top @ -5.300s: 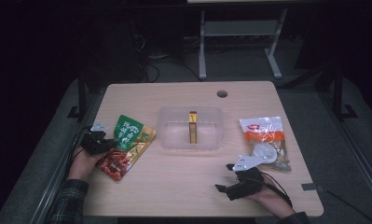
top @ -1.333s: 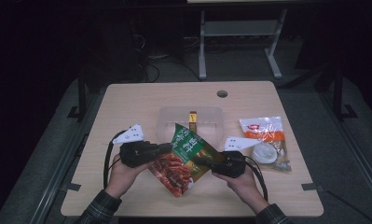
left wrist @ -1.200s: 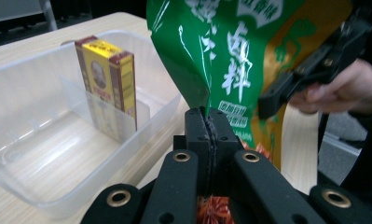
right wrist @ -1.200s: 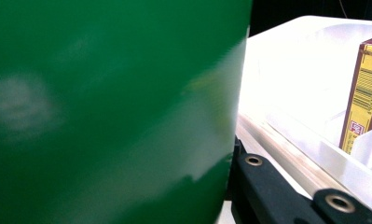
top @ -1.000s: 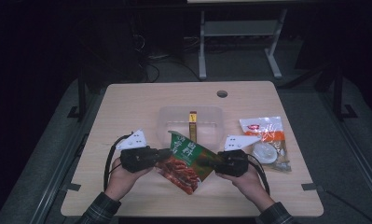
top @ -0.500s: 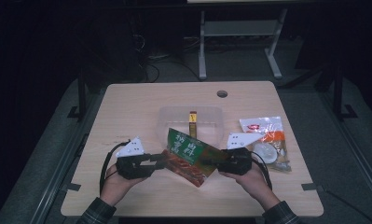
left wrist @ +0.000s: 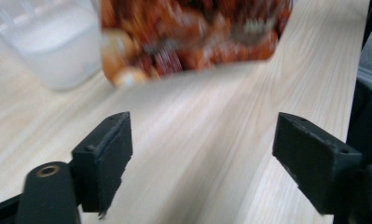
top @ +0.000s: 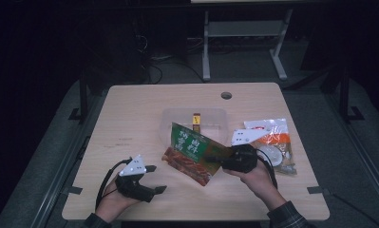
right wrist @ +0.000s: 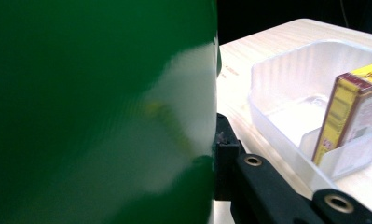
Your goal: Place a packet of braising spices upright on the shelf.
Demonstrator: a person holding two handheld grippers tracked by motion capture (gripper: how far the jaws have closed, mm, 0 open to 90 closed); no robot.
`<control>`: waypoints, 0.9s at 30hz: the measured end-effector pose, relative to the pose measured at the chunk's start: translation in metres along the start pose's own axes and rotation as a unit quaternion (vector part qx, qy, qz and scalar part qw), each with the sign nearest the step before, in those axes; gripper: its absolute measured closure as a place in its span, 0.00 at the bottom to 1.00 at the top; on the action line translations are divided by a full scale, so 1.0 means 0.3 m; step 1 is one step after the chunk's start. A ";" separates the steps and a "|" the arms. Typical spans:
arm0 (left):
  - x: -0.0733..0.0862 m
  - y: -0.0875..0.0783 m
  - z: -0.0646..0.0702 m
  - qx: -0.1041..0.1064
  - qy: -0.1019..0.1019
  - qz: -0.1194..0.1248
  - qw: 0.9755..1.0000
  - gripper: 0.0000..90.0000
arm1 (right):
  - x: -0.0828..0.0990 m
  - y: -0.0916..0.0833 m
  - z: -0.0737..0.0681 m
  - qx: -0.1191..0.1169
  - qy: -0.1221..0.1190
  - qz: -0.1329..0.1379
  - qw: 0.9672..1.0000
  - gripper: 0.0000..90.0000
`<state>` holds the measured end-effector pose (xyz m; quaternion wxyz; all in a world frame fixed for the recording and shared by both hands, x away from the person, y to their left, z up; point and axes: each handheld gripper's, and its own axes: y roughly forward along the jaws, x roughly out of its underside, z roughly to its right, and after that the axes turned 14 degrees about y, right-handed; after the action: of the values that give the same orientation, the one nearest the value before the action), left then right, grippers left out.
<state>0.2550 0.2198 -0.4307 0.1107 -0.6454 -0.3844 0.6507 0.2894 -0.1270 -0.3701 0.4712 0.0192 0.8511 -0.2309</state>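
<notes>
Two snack bags are on view: a green-and-red snack bag [top: 195, 153], pinched at its edge by the right hand-held gripper [top: 214, 160] just in front of one clear tub [top: 168, 124], and a white-and-orange bag [top: 272, 137] lying on the desk [top: 130, 118]. One yellow box [top: 196, 121] stands in the tub. The left hand-held gripper [top: 154, 178], whose jaws have just been opening, stands wide and empty. The green bag's print is blurred in both gripper views.

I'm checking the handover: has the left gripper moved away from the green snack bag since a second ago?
Yes. The left gripper, jaws just opened and empty, now sits nearer the table's front-left corner, clear of the green snack bag, which the right gripper holds.
</notes>
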 end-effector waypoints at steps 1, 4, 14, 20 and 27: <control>0.004 0.003 0.003 0.000 -0.002 -0.002 1.000 0.19 | -0.006 0.001 0.002 0.002 -0.001 0.001 1.000 0.99; 0.015 0.017 0.006 0.005 -0.005 -0.011 1.000 0.19 | -0.022 0.003 0.001 0.006 -0.002 0.002 1.000 0.99; 0.022 0.035 -0.001 0.006 -0.001 -0.021 1.000 0.18 | -0.088 0.021 -0.005 0.026 -0.002 0.009 1.000 0.99; 0.026 0.038 -0.008 0.007 -0.001 -0.023 1.000 0.18 | -0.130 0.025 -0.002 0.035 -0.003 0.022 0.999 0.99; 0.031 0.045 -0.014 0.006 0.001 -0.030 1.000 0.18 | -0.183 0.038 0.010 0.054 -0.001 0.039 0.998 0.99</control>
<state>0.2623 0.2181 -0.4461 0.1344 -0.6336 -0.3997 0.6486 0.3252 -0.1080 -0.3311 0.4785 0.0776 0.8356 -0.2583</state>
